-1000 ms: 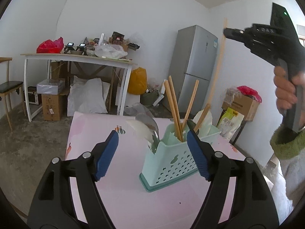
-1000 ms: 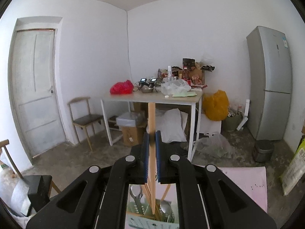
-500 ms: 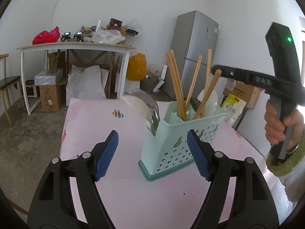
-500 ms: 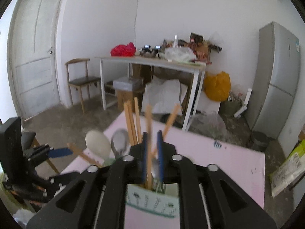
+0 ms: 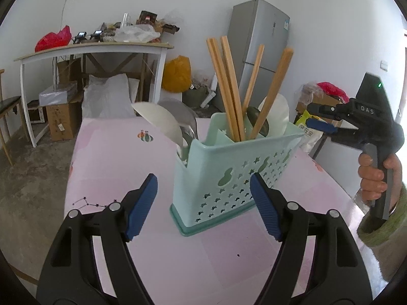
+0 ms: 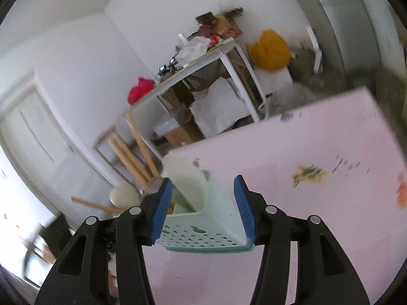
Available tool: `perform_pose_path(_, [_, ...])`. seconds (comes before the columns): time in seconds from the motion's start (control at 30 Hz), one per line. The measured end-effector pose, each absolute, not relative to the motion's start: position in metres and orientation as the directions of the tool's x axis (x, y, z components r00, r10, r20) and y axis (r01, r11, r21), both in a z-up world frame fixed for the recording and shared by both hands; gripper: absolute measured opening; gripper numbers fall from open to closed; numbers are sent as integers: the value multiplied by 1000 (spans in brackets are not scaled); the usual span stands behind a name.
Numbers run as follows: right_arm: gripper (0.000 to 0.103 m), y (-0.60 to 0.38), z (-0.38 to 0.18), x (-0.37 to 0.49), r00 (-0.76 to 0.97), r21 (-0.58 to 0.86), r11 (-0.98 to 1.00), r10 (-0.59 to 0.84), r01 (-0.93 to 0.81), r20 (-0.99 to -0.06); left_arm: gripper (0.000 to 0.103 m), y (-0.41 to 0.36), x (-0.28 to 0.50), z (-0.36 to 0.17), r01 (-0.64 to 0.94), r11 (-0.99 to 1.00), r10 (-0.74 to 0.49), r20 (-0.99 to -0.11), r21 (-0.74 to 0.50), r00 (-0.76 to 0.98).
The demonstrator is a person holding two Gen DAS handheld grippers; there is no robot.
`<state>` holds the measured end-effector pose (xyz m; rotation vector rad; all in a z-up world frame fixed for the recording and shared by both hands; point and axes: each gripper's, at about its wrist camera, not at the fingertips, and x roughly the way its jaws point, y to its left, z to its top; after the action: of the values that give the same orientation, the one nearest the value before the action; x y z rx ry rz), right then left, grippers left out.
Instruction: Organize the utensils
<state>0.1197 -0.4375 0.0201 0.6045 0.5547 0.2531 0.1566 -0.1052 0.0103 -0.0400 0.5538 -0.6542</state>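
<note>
We see a mint-green caddy (image 5: 236,175) with star-shaped cut-outs, holding tan wooden chopsticks (image 5: 223,86) and white spoons (image 5: 160,122). The surface (image 5: 114,167) is pale pink with small printed motifs. Our black grippers carry blue ribbed fingers (image 5: 141,200). Behind stand a silver fridge (image 5: 259,48), a yellow bag (image 5: 176,73) and a red one (image 5: 53,39).

Bright, even daylight; left wrist view sharp, right wrist view motion-blurred and tilted, both fisheye-curved at edges.

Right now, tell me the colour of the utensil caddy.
The utensil caddy is pale mint green, with star-shaped cut-outs. The left wrist view shows it best.
</note>
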Motion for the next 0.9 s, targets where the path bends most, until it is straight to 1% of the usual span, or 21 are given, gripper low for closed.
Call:
perform_pose_path(0.13, [52,-439,-15,136,771,722,687,502,-79,-393,71,-110,161,8,560,794,-596,-479,-235,644])
perform_pose_path(0.23, [52,-424,-26,137,751,736,672,526,-80,-399,71,-112,165,7,548,799,-593,-478,-248,648])
perform_pose_path(0.3, [56,-413,-23,133,758,716,693,508,-78,-409,71,-112,167,7,549,793,-602,-478,-263,640])
perform_pose_path(0.37, [57,-401,-19,128,758,682,728,486,-75,-435,69,-113,168,6,556,787,-609,-476,-267,635])
perform_pose_path(0.47, [58,-391,-17,122,754,687,724,485,-63,-443,69,-117,168,7,549,797,-595,-480,-250,645])
perform_pose_path(0.6, [58,-386,-13,116,763,677,736,454,-28,-461,69,-114,165,8,544,795,-599,-479,-268,641])
perform_pose_path(0.9, [58,-375,-8,76,755,679,733,424,39,-500,69,-104,135,15,535,794,-600,-515,-289,612])
